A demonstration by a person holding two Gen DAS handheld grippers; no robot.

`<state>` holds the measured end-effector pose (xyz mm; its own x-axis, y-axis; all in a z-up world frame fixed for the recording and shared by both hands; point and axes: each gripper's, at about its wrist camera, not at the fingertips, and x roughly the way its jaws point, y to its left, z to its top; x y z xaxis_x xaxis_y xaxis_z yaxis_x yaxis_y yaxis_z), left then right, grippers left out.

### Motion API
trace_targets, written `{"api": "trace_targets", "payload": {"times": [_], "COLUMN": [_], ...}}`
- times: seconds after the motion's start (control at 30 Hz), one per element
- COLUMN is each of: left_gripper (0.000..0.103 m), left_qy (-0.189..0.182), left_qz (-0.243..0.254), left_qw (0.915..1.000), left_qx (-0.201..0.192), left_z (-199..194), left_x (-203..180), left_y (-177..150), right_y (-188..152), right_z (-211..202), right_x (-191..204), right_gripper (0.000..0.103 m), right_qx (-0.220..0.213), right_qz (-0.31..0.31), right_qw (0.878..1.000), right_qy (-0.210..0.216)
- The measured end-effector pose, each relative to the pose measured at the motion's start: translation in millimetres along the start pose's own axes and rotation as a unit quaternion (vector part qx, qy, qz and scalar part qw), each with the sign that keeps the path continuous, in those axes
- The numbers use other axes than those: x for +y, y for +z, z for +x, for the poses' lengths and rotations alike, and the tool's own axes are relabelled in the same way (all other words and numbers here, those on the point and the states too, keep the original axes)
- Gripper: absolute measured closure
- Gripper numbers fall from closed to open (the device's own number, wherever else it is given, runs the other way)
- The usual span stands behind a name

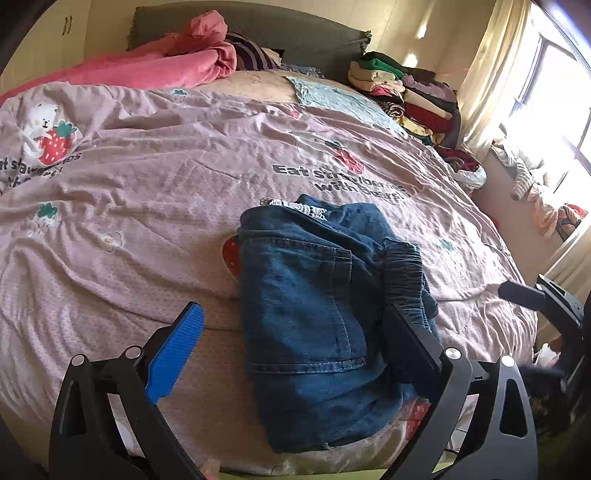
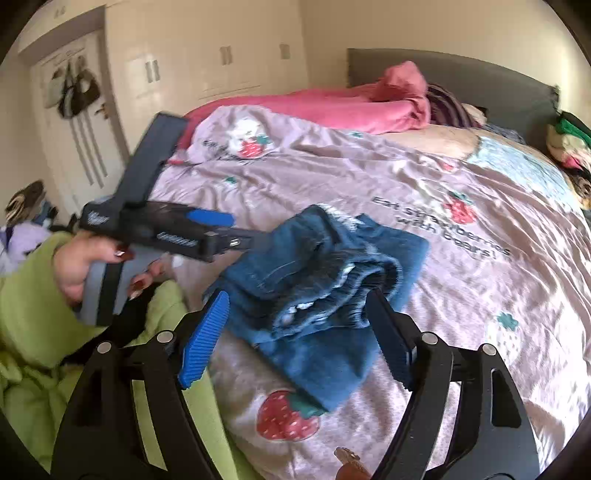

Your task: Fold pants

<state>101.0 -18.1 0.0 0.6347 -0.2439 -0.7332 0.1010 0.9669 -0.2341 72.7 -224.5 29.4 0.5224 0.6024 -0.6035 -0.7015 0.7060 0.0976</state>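
The folded blue pants (image 1: 314, 306) are lying near the foot edge of the bed (image 1: 147, 177), with wide bare quilt stretching away toward the headboard (image 1: 258, 26). The left claw (image 1: 295, 343) is standing wide open, gripping nothing, its fingers straddling the bundle. The right claw (image 2: 299, 332) is gaping too, the waistband end lying between its fingers, unpinched. A clothes pile (image 1: 406, 92) is crowding the far corner by the sunlit window (image 1: 554, 92).

Left tool (image 1: 291, 343) points downward, jaws spread wide, nothing gripped. Right tool (image 2: 299, 332) likewise stands parted and empty. A hand (image 2: 79, 269) in a green sleeve (image 2: 29, 314) grasps the left tool's handle.
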Motion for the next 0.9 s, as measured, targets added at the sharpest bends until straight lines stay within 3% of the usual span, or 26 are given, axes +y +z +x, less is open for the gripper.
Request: {"api": "trace_targets", "payload": {"times": [0.4,0.63,0.9], "left_gripper": [0.006,0.005,0.005], "left_qy": [0.021,0.028,0.027], "left_qz": [-0.003,-0.009,-0.039], "left_qw": [0.9998,0.9996,0.9989], "left_qx": [0.005,0.006,0.003], "left_z": [8,7,-2], "left_x": [9,14,30], "left_y": [-3,-9,-19], "right_y": [-4,-11,-17], "right_z": [19,15,12], "right_x": [-42,-48,-61], "right_gripper": [0.032,0.020,0.019], "right_qx": [0.005,0.010,0.007], "right_qz": [0.083,0.092,0.115], "right_qw": [0.995,0.992,0.988], "right_qy": [-0.056,-0.080,-0.101]}}
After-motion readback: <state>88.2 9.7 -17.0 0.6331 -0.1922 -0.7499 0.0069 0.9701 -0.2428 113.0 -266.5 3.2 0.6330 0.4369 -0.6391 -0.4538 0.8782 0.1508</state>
